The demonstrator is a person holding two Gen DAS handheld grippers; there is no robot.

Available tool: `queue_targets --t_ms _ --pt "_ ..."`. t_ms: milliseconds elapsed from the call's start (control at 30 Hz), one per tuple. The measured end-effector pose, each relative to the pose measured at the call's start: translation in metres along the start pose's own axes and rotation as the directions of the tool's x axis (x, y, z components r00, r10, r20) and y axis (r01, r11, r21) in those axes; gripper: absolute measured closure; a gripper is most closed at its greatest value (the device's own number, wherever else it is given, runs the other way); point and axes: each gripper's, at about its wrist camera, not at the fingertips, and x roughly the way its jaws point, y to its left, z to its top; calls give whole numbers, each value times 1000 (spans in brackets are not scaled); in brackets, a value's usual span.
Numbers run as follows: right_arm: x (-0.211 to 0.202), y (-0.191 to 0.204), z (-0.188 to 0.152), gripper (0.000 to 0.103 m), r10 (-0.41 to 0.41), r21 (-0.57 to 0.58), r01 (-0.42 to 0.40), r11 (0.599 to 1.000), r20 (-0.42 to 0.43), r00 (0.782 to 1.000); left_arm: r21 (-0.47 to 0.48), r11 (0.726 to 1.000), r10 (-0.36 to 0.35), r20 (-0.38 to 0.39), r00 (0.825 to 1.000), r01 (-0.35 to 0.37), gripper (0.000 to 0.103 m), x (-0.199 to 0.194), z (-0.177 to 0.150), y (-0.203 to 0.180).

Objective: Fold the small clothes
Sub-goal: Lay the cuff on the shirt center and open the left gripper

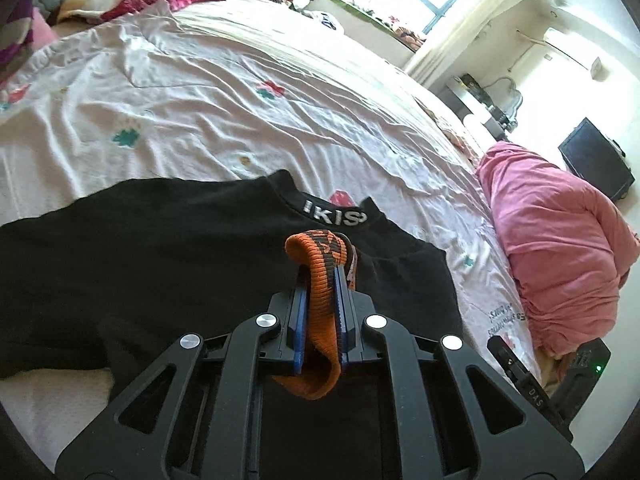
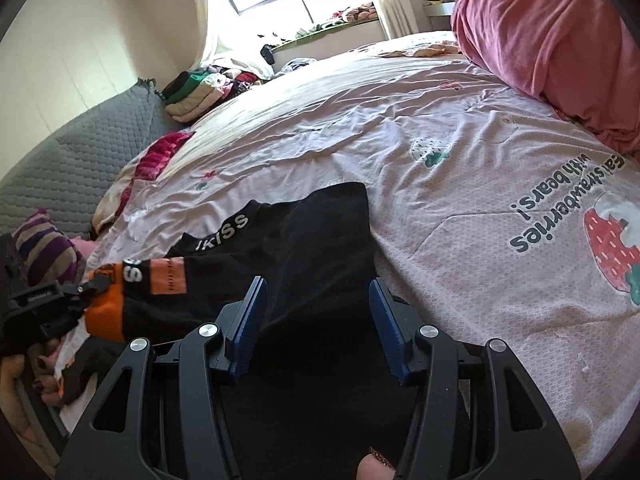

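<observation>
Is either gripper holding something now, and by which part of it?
The left gripper is shut on the orange ribbed cuff of the black garment. The right gripper is open over the black cloth, holding nothing.

The left gripper (image 1: 322, 280) is showing matte black linkage arms with triangular cut-outs, round silver rivets at the joints, and blue ribbed pads (image 1: 301, 312) lining its fingers. The right gripper (image 2: 318, 320) is showing the same black arms, silver rivets and blue serrated pads (image 2: 248, 320). Seen from the right gripper, the left hand (image 2: 36, 376) is showing bare skin and dark burgundy nail polish. Just below the right gripper, a fingertip (image 2: 374, 468) is showing a glittery red nail.
</observation>
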Motion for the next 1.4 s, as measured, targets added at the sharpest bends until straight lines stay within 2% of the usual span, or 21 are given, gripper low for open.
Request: queue_targets --t_ms 267,367,433,533,767,867,1000,1167,1267,1300,1400 --pt "13 10 -1 51 -90 -73 87 994 -27 996 -21 996 82 10 997 -82 95 -1 2 20" --pt "18 12 0 51 -103 -88 100 991 -29 994 -7 992 127 39 991 -127 91 -7 2 21" --pt "20 15 1 51 -103 -101 99 990 -32 994 -1 988 151 62 987 -152 82 -14 3 21" --pt "22 19 5 51 -97 -123 92 988 -35 995 34 984 172 80 982 -175 81 -18 6 15" --pt "38 40 8 47 -90 -192 74 979 -73 993 80 981 177 1 984 -176 76 11 -4 6" --pt "46 48 4 46 -83 -221 59 974 -99 992 111 974 202 -55 978 -195 74 31 -18 5" --pt "57 52 -3 41 -94 -243 61 968 -129 987 145 961 254 -115 960 -237 64 51 -35 13" --pt "81 39 -15 36 -170 -241 116 964 -215 962 186 951 269 -106 957 -247 62 54 -42 14" --pt "81 40 -20 35 -172 -251 117 961 -208 963 176 954 265 -107 958 -244 62 53 -42 15" --pt "79 41 -21 31 -167 -250 112 962 -208 964 175 954 264 -107 958 -244 62 51 -42 16" --pt "71 41 -22 22 -133 -221 86 972 -206 969 173 956 259 -105 960 -239 53 46 -43 14"
